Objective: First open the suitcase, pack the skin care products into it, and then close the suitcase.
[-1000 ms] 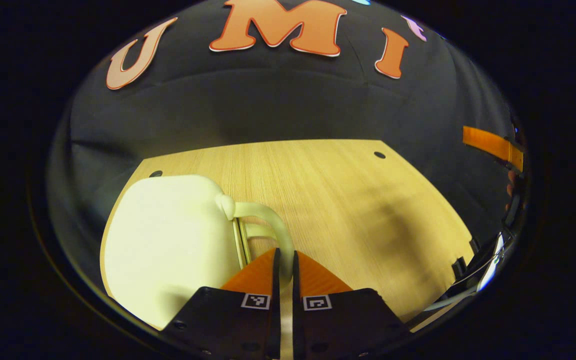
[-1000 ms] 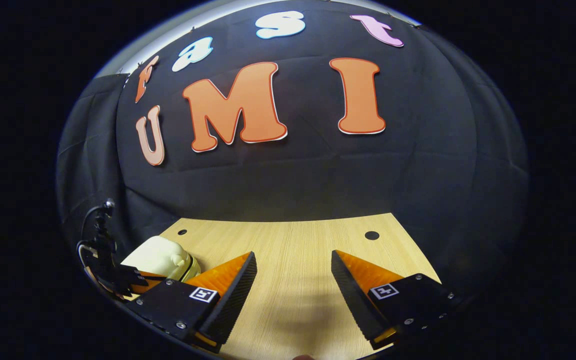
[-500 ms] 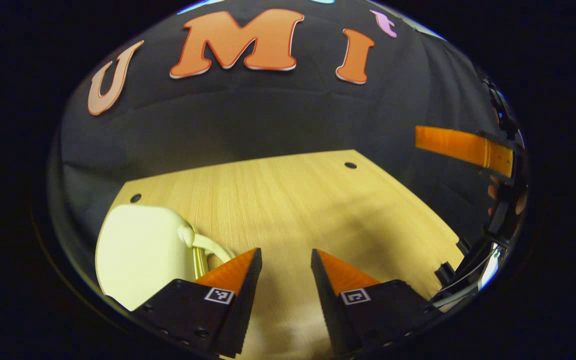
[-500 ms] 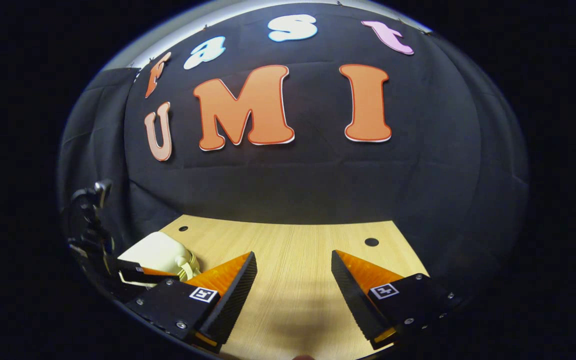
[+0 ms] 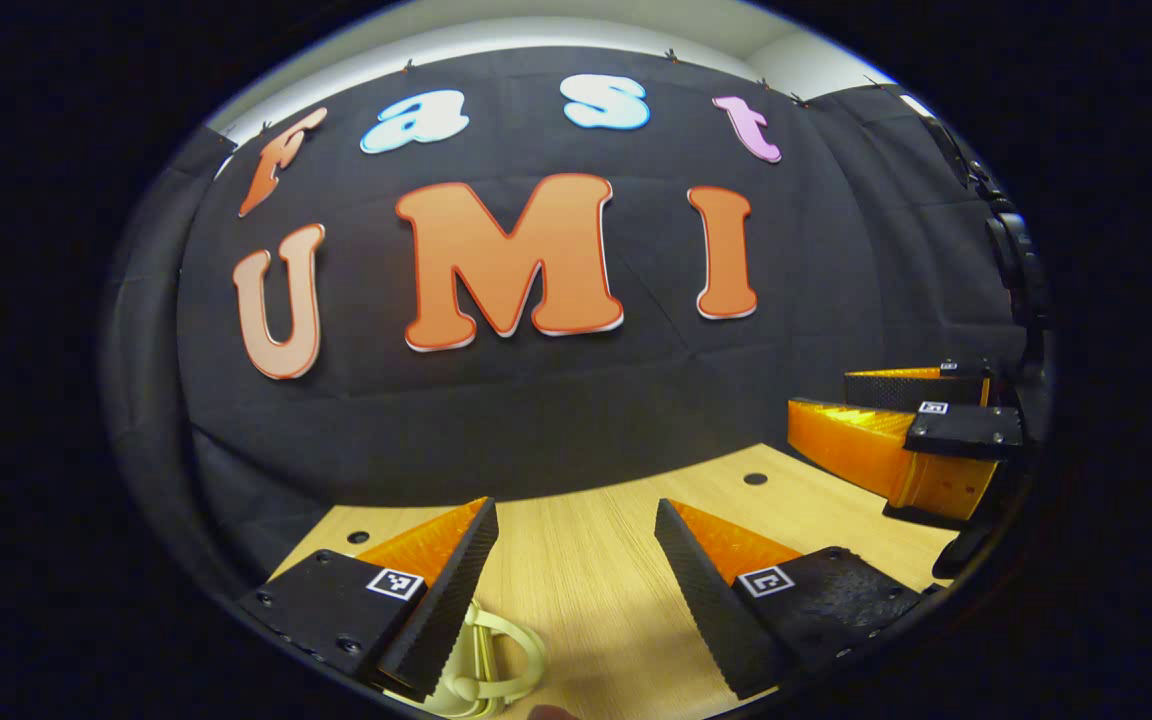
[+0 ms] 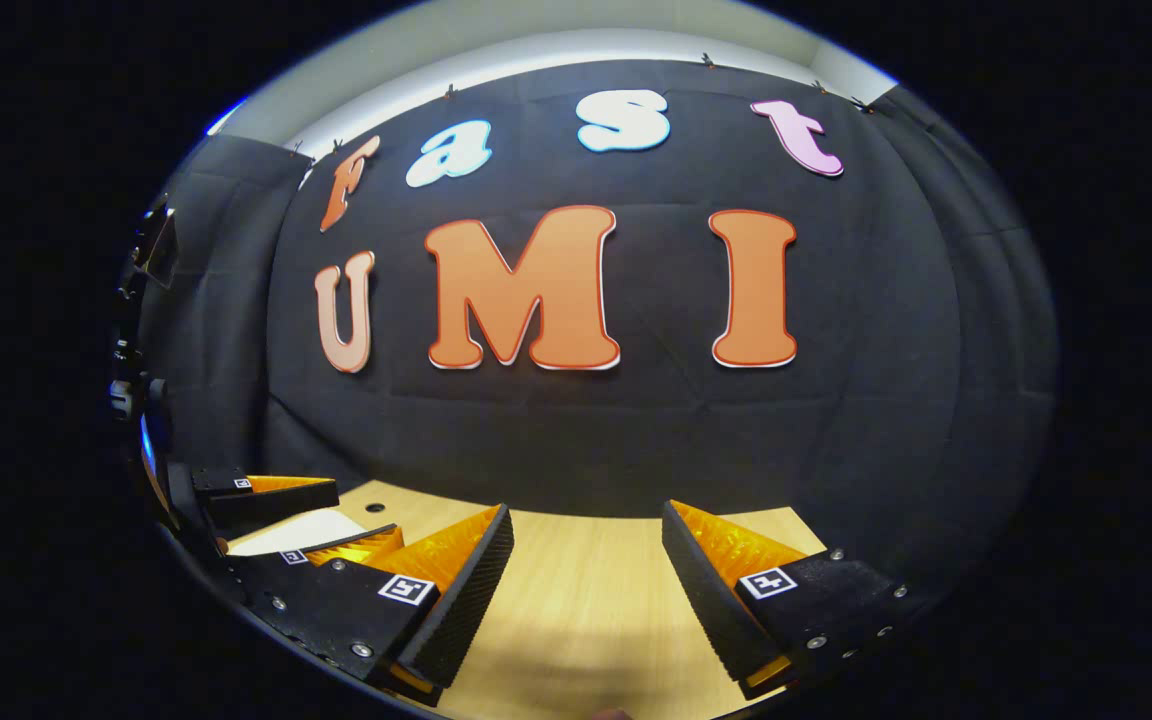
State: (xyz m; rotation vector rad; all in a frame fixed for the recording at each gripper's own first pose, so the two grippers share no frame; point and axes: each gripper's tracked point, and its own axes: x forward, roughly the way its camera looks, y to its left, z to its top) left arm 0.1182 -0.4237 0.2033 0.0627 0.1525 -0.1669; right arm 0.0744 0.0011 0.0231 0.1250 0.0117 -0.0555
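I have the table (image 5: 586,560) in front of me, bare wood out to the far edge with no skin care products on the stretch I can see. The suitcase (image 6: 281,530), cream-coloured, sits at the near left; in the right gripper view just a pale patch of it shows between dark fingers, and in the left gripper view its handle (image 5: 496,660) peeks out right under my left gripper (image 5: 571,560). It looks shut to me, though so little of it shows that I would not swear to it. I judge the packing and closing done, with nothing left but to pull away. The left gripper's jaws stand wide apart and empty; my right gripper (image 6: 586,565) is likewise spread, holding nothing.
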